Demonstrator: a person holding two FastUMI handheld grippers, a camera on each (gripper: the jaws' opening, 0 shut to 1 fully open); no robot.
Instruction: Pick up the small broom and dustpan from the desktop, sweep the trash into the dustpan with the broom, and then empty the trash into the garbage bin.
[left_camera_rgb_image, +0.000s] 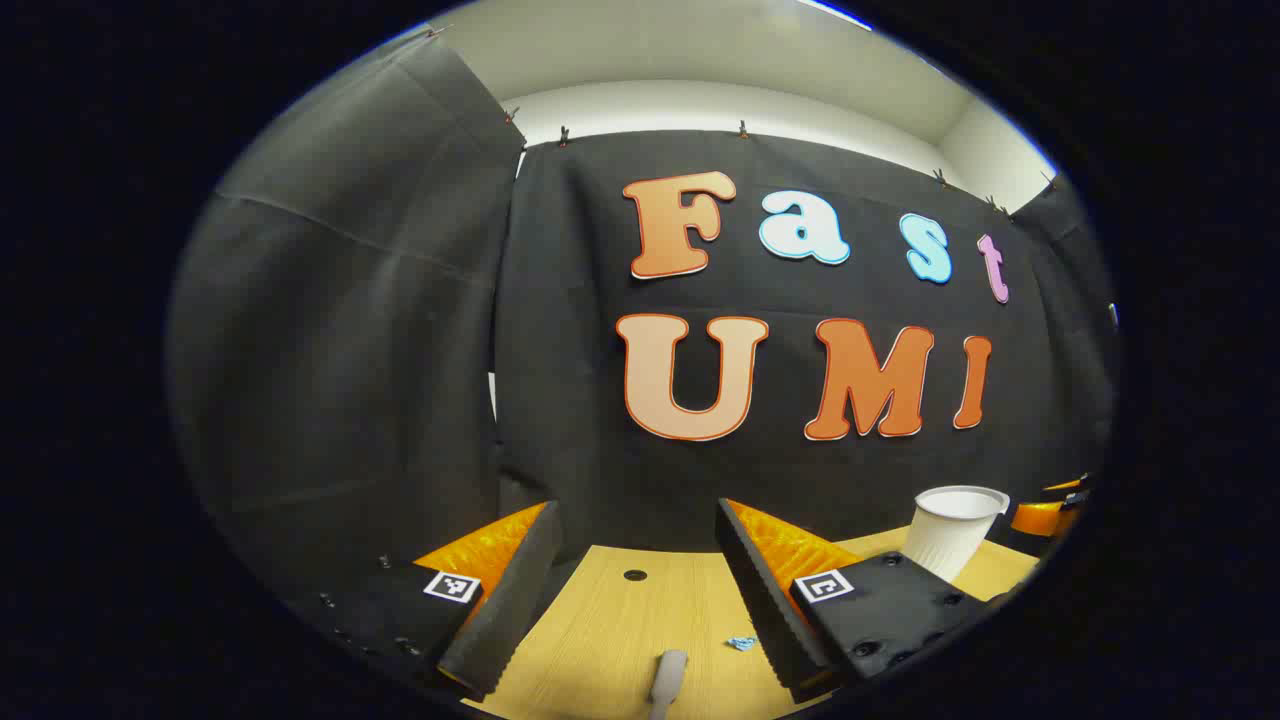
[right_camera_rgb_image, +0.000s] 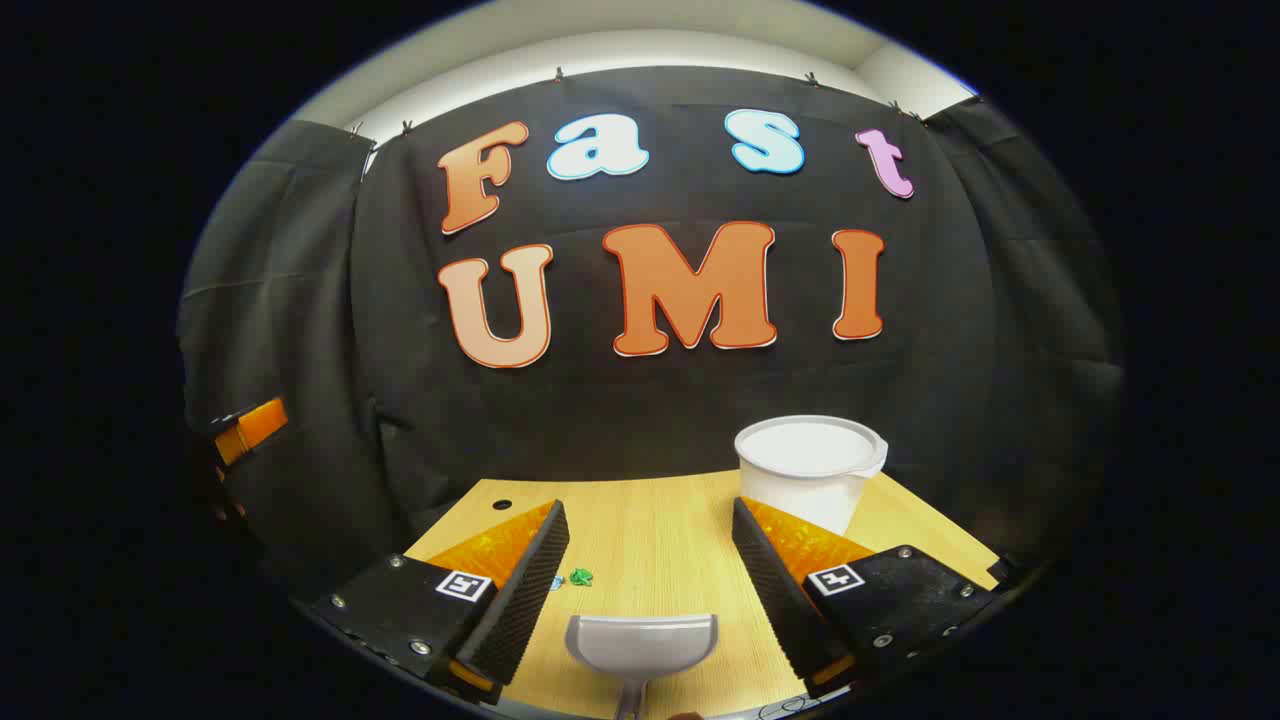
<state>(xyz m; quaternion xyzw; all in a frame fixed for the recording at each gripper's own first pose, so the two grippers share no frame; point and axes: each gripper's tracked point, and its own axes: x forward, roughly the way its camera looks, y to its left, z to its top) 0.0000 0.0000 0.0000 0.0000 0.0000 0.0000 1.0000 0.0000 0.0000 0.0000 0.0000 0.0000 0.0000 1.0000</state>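
In the left gripper view my left gripper (left_camera_rgb_image: 636, 520) is open above the wooden table (left_camera_rgb_image: 610, 630). A grey handle end (left_camera_rgb_image: 668, 682), probably the broom's, lies low between its fingers, and a blue scrap (left_camera_rgb_image: 741, 643) sits by the right finger. In the right gripper view my right gripper (right_camera_rgb_image: 648, 510) is open over the grey dustpan (right_camera_rgb_image: 642, 645), which lies flat between its fingers without touching them. A green scrap (right_camera_rgb_image: 581, 576) and a blue scrap (right_camera_rgb_image: 556, 582) lie beside the left finger. The white garbage bin (right_camera_rgb_image: 808, 470) stands upright behind the right finger.
The white bin (left_camera_rgb_image: 952, 530) is at the right of the left gripper view, with the other gripper's orange part (left_camera_rgb_image: 1050, 512) beyond it. The table has a small round hole (left_camera_rgb_image: 635, 575) near its back edge. Black cloth walls close in behind the table.
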